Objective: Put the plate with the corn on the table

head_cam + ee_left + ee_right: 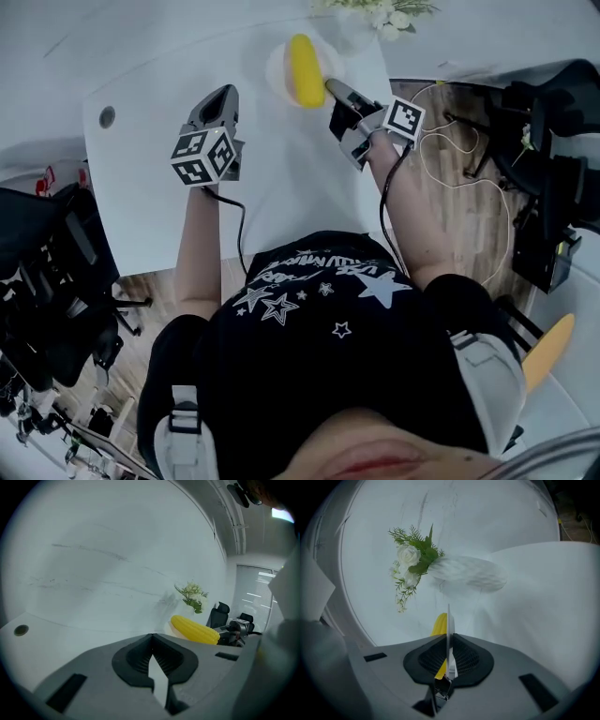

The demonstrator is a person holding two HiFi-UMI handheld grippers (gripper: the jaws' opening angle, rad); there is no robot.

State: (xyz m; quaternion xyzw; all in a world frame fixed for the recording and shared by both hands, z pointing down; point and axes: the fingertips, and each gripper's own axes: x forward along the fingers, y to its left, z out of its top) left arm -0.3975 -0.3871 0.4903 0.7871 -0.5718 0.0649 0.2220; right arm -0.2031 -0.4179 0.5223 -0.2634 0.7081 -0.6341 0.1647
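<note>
A yellow corn cob [304, 70] lies on a small white plate [278, 71] over the far end of the white table [281, 187]. My right gripper [334, 89] is shut on the plate's right rim. In the right gripper view the plate [448, 618] shows edge-on as a thin white line between the jaws, with the corn [440, 624] behind it. My left gripper [221, 97] hovers over the table to the left of the plate, shut and empty. Its own view shows its closed tips [151, 637] and the corn [194, 629] off to the right.
A white vase of flowers [464, 573] stands at the table's far edge, just beyond the plate [380, 11]. A round cable hole [107, 116] sits at the table's left corner. Black office chairs [47, 281] stand left, and equipment with white cables [459, 169] right.
</note>
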